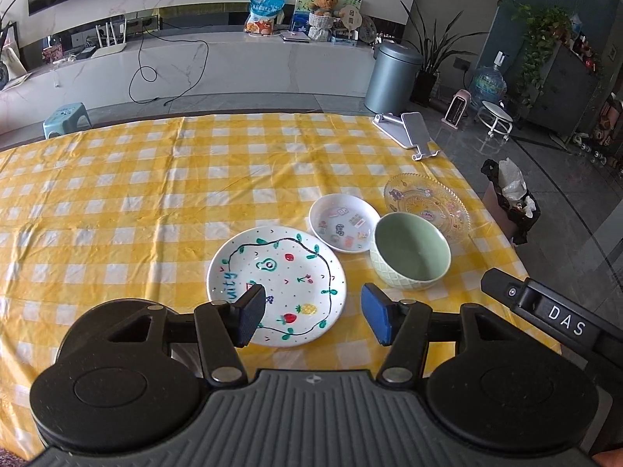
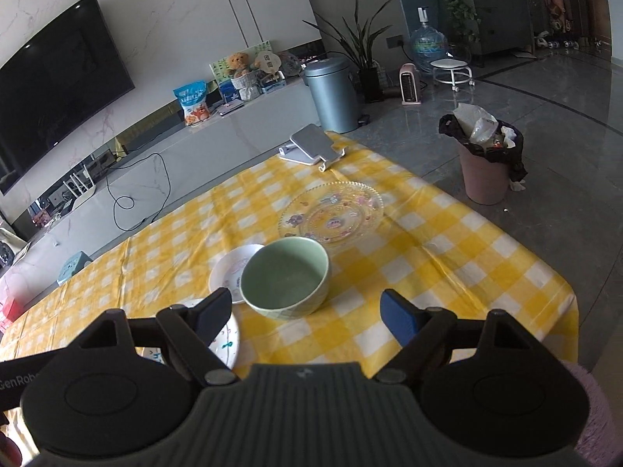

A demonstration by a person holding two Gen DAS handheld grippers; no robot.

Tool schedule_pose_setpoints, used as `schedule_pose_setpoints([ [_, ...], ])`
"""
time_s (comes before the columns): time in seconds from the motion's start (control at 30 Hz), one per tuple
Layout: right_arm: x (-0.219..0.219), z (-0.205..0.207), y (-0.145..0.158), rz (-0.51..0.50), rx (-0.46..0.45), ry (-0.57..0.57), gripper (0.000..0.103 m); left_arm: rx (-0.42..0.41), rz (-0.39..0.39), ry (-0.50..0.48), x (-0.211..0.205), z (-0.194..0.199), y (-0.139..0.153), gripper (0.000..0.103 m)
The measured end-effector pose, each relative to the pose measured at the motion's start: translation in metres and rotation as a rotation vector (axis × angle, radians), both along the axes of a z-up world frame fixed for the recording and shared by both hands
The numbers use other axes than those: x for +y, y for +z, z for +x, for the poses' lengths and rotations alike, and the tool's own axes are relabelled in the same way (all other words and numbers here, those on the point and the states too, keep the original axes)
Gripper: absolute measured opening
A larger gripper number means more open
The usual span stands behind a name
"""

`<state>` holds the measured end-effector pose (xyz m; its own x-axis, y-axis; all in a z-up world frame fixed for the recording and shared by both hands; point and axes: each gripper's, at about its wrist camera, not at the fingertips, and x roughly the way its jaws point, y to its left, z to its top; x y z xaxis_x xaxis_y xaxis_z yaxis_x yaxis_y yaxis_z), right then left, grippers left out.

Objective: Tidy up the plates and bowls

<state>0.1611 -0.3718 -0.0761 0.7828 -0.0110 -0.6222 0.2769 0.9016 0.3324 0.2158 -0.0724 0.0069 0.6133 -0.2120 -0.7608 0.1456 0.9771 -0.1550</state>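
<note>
A white plate painted with fruit (image 1: 280, 272) lies on the yellow checked tablecloth (image 1: 136, 202), just beyond my left gripper (image 1: 313, 317), which hangs open over its near rim with nothing between its pads. Behind it sit a small white dish with stickers (image 1: 344, 227), a green bowl (image 1: 410, 255) and a clear glass plate (image 1: 426, 204). In the right wrist view my right gripper (image 2: 303, 317) stands wide open and empty just short of the green bowl (image 2: 286, 276). The glass plate (image 2: 331, 212) lies beyond it. The small dish (image 2: 231, 268) and the painted plate (image 2: 227, 344) show at left.
A silver phone stand (image 1: 409, 128) sits at the table's far right corner. The table's right edge (image 2: 545, 272) runs close to the dishes. On the floor are a lined pink bin (image 2: 484, 159) and a grey bin (image 2: 333, 93). Part of the other gripper's handle (image 1: 553, 311) shows at right.
</note>
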Motion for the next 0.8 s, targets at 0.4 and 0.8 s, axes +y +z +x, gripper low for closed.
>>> schedule_pose_setpoints([
  [0.4, -0.029, 0.051, -0.036, 0.085, 0.081, 0.015, 0.056, 0.074, -0.045, -0.022, -0.038, 0.044, -0.03, 0.055],
  [0.8, -0.039, 0.103, -0.064, 0.139, 0.128, 0.044, 0.032, 0.158, -0.077, 0.015, -0.068, 0.096, -0.065, 0.04],
])
